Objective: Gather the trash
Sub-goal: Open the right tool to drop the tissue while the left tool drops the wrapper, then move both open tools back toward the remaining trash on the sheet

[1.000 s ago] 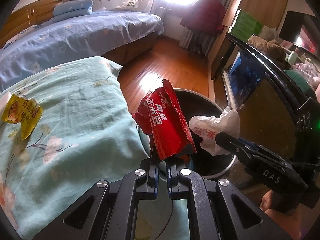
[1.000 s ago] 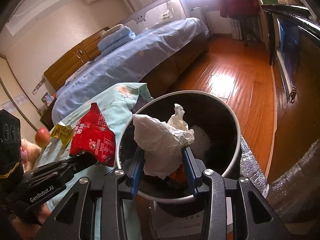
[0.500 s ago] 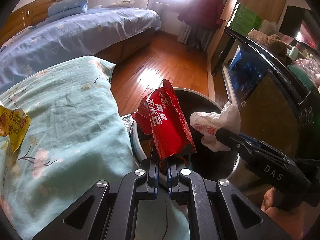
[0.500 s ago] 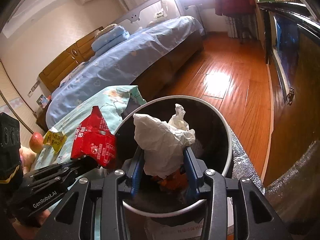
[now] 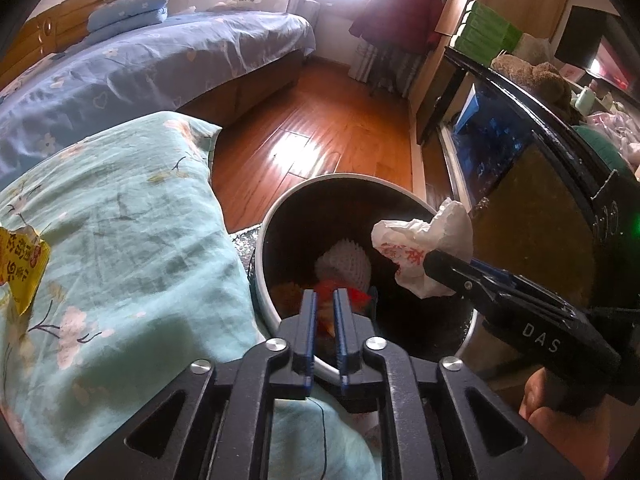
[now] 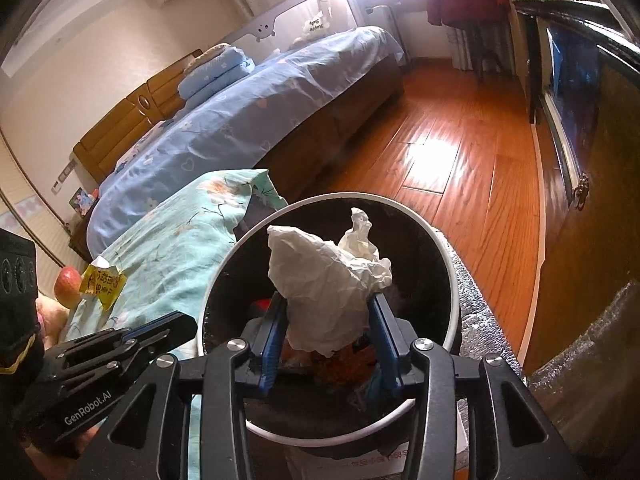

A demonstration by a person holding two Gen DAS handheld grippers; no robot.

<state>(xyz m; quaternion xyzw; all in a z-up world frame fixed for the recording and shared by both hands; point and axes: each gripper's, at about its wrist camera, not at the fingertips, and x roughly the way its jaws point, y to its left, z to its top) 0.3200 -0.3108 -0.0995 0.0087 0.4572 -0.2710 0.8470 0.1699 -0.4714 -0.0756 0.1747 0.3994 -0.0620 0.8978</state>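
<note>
A round black trash bin with a white rim (image 5: 320,179) (image 6: 448,248) stands on the floor beside the teal floral bedding (image 5: 120,220). My left gripper (image 5: 325,300) is over the bin's near edge, open by a narrow gap and empty; the red snack wrapper (image 5: 352,294) lies inside the bin below it. My right gripper (image 6: 327,308) is shut on a crumpled white plastic bag (image 6: 324,280) (image 5: 420,248) and holds it over the bin. A yellow wrapper (image 5: 20,268) (image 6: 102,282) lies on the bedding at the left.
A white foam net (image 5: 344,266) and other scraps lie in the bin. An apple (image 6: 66,284) sits behind the yellow wrapper. A blue bed (image 5: 140,64) is beyond, wooden floor (image 5: 320,136) between, and a dark cabinet (image 5: 540,200) at the right.
My left gripper has opened slightly and the red wrapper has dropped into the bin. My right gripper still holds the white bag over the bin.
</note>
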